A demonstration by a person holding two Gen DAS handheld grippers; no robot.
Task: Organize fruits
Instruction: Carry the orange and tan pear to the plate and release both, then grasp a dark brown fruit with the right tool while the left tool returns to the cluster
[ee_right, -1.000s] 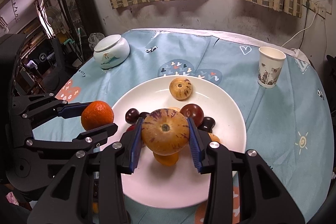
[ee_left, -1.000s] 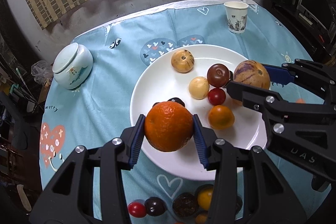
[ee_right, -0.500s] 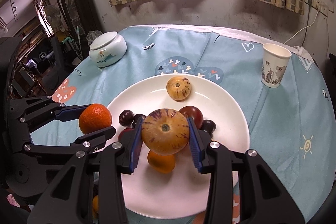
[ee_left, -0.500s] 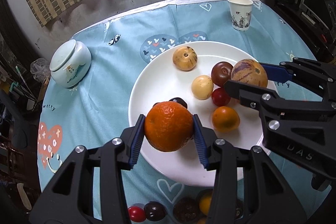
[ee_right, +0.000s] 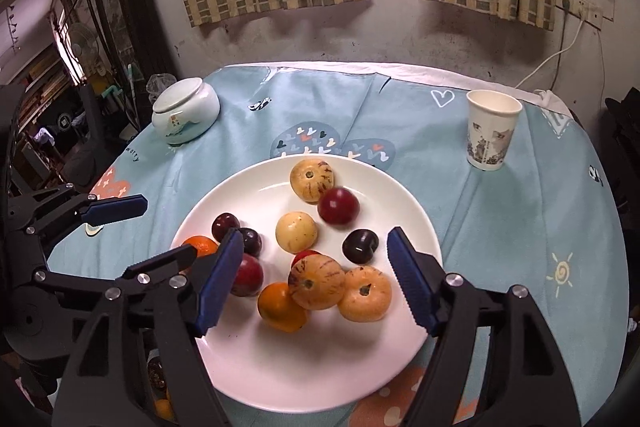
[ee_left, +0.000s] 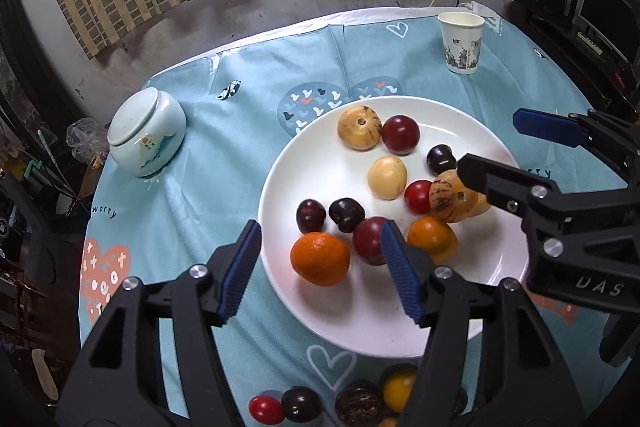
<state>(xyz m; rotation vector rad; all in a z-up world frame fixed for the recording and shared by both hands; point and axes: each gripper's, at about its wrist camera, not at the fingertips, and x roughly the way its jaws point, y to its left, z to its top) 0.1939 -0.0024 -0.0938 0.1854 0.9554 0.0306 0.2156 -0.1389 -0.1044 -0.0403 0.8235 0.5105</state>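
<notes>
A white plate (ee_left: 344, 323) (ee_right: 304, 375) holds several fruits. An orange (ee_left: 320, 258) (ee_right: 200, 245) lies at the plate's left edge, between the fingers of my open left gripper (ee_left: 320, 269). A striped yellow fruit (ee_right: 316, 281) (ee_left: 450, 201) lies beside a second one (ee_right: 365, 293) and a small orange fruit (ee_right: 280, 307), just ahead of my open right gripper (ee_right: 314, 283). Dark plums, red fruits and a pale yellow fruit (ee_left: 387, 177) are also on the plate. Both grippers are empty.
A lidded ceramic jar (ee_left: 146, 131) (ee_right: 186, 115) stands on the left of the blue cloth. A paper cup (ee_left: 461, 42) (ee_right: 491, 129) stands at the back right. Several loose small fruits (ee_left: 304, 403) lie on the cloth at the near edge, below the plate.
Both grippers have opened. The orange now rests on the plate's left side, and the striped fruit now rests on the plate beside the other fruits. Both grippers have drawn back a little.
</notes>
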